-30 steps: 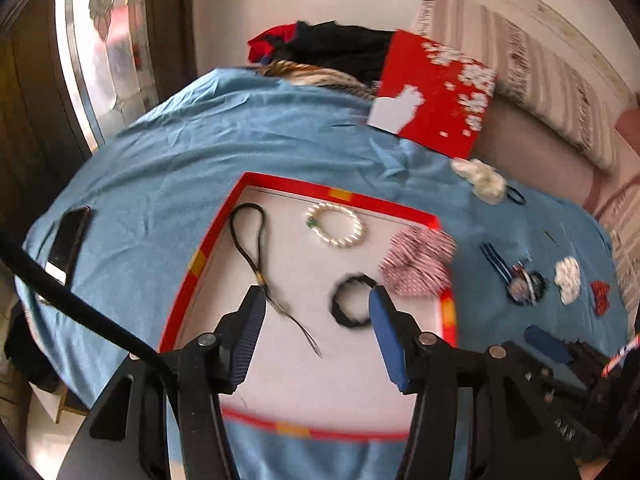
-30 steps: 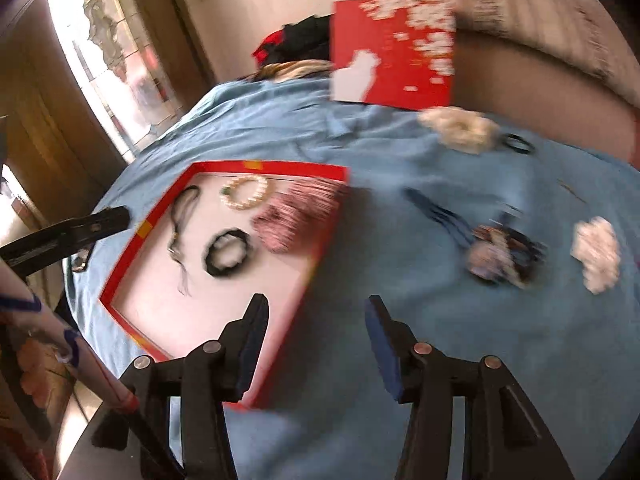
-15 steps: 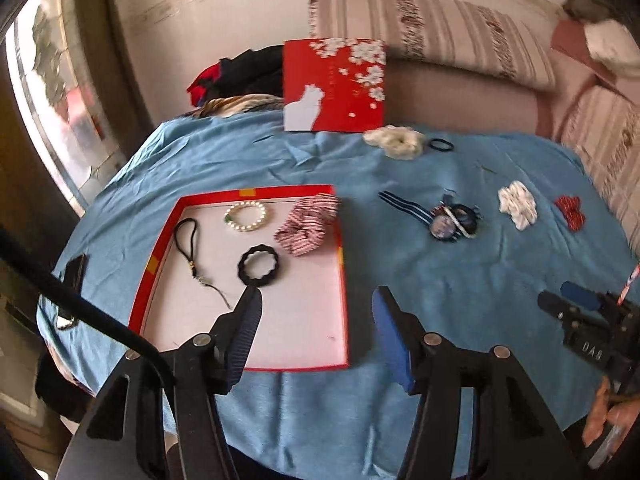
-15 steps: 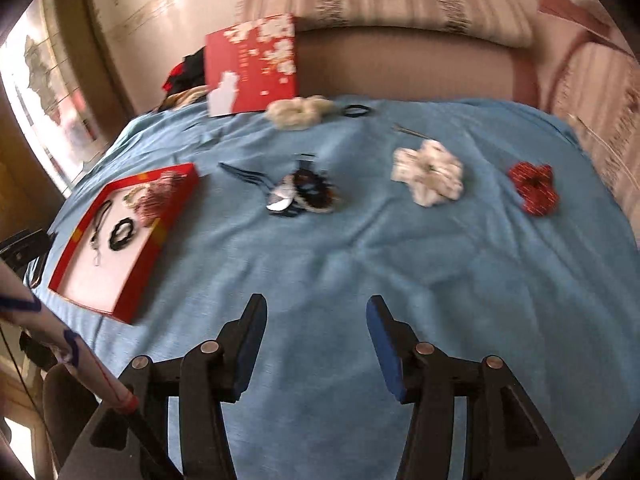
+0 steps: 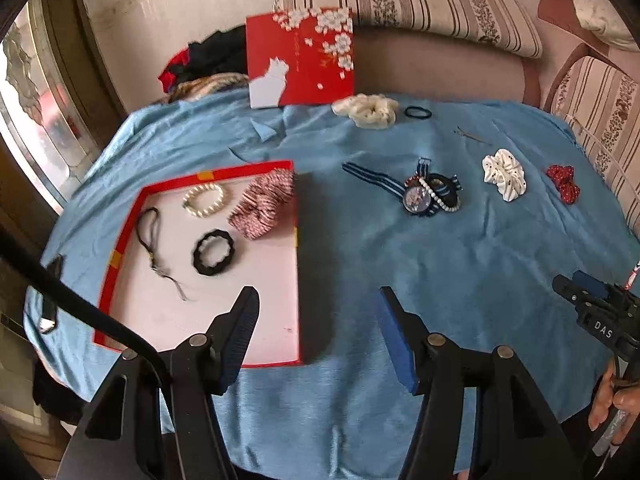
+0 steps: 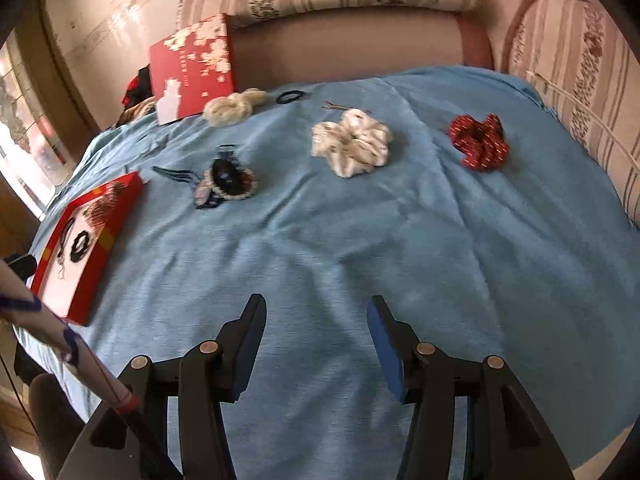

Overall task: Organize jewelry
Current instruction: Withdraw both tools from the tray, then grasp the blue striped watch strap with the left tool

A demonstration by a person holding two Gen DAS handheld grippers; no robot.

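Observation:
A red-rimmed tray [image 5: 120,236] [image 6: 128,196] lies at the left of the blue cloth. It holds a pearl bracelet [image 5: 204,200], a striped scrunchie [image 5: 264,202], a black hair tie [image 5: 213,253] and a black cord [image 5: 154,240]. A watch with beads [image 5: 424,196] [image 6: 224,184], a white scrunchie [image 5: 504,174] [image 6: 352,142] and a red scrunchie [image 5: 564,182] [image 6: 478,142] lie loose to the right. My left gripper [image 5: 318,320] is open and empty above the tray's near right corner. My right gripper [image 6: 316,332] is open and empty above bare cloth, near the front.
A red box lid with white flowers [image 5: 300,60] [image 6: 192,68] leans at the back. A cream scrunchie [image 5: 366,110] [image 6: 234,106], a thin black hair tie [image 5: 418,112] and a hairpin [image 5: 472,136] lie near it. A striped sofa surrounds the back and right.
Both grippers pulled back and up from the tray and swung right, so more of the cloth and the loose items show. Both stayed open and empty.

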